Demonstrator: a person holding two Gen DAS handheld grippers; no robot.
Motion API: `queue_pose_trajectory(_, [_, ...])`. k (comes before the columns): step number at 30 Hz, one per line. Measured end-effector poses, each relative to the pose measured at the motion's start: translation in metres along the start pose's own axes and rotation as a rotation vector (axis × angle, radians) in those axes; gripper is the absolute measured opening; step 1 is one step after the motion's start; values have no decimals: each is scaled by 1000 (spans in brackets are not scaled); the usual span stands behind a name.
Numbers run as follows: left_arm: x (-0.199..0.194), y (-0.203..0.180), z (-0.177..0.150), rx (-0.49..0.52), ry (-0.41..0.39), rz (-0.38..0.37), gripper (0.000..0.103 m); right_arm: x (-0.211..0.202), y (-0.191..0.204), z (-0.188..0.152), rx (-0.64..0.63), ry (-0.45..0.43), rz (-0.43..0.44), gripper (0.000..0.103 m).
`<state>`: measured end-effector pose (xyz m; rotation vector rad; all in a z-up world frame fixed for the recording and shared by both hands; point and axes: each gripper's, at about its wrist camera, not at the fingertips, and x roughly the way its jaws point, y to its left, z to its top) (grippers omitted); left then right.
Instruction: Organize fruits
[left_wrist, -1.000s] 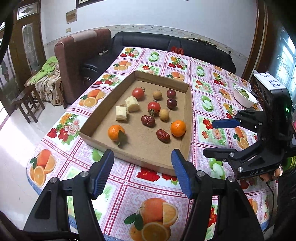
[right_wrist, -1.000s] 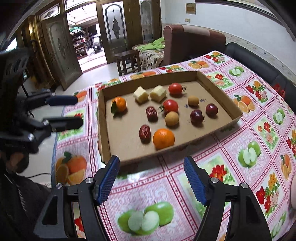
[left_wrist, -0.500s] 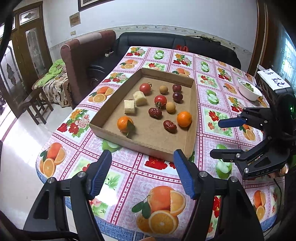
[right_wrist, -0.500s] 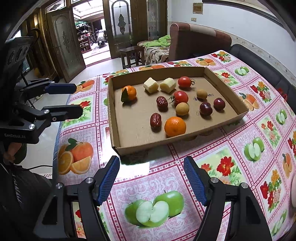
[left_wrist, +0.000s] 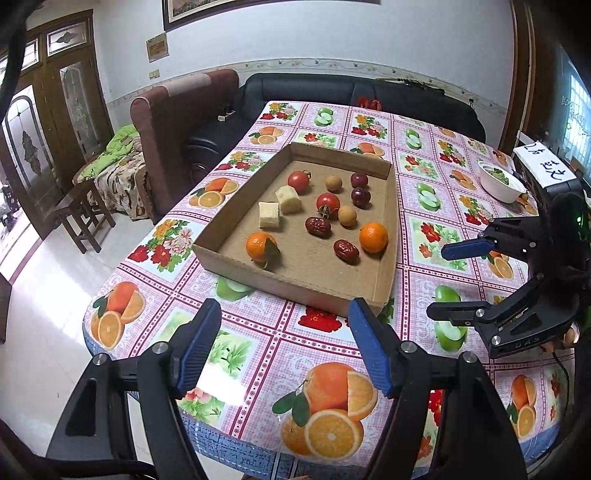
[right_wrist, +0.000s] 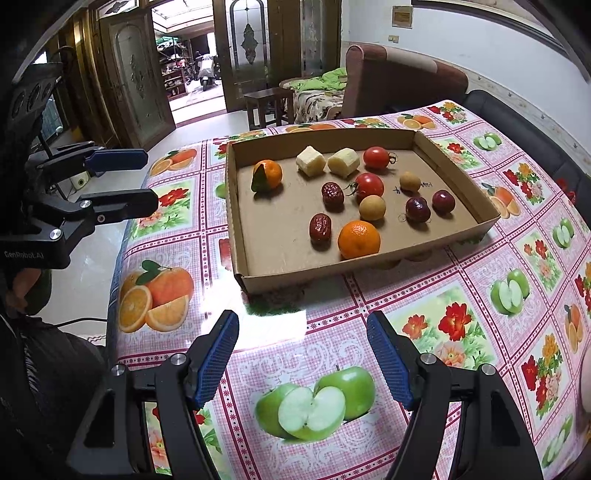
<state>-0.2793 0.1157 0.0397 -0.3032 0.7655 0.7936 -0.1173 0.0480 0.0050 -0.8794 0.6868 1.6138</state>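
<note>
A shallow cardboard tray (left_wrist: 288, 286) (right_wrist: 332, 273) sits on the fruit-print tablecloth. In it lie two oranges (left_wrist: 373, 238) (left_wrist: 261, 246), two tomatoes (left_wrist: 327, 203), two red dates (left_wrist: 317, 226), two longans (left_wrist: 347, 216), two dark plums (left_wrist: 361, 195) and two pale chunks (left_wrist: 269, 215). My left gripper (left_wrist: 284, 314) (right_wrist: 147, 181) hovers short of the tray's near wall, its jaws opening with nothing between them. My right gripper (right_wrist: 302, 321) (left_wrist: 441, 284) hangs over the cloth beside the tray, open and empty.
A white bowl (left_wrist: 498, 181) stands near the far right of the table. A black sofa (left_wrist: 351, 88) and a brown armchair (left_wrist: 173, 122) border the far sides. A wooden stool (right_wrist: 266, 103) stands on the floor. The table's near edge (left_wrist: 258, 448) lies just below my left gripper.
Both grippers have drawn back from the tray, which now looks smaller and farther. The left jaws have spread a little wider. No fruit has moved.
</note>
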Motion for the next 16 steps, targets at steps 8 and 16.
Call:
queue_pose_trajectory(8, [1,3,-1,-5,4,7,71,0,0,1,1,-6,-5,73])
queue_pose_trajectory(16, [-1,3,-2,1,-37,48,71,2,2,4,-3,-7,0,73])
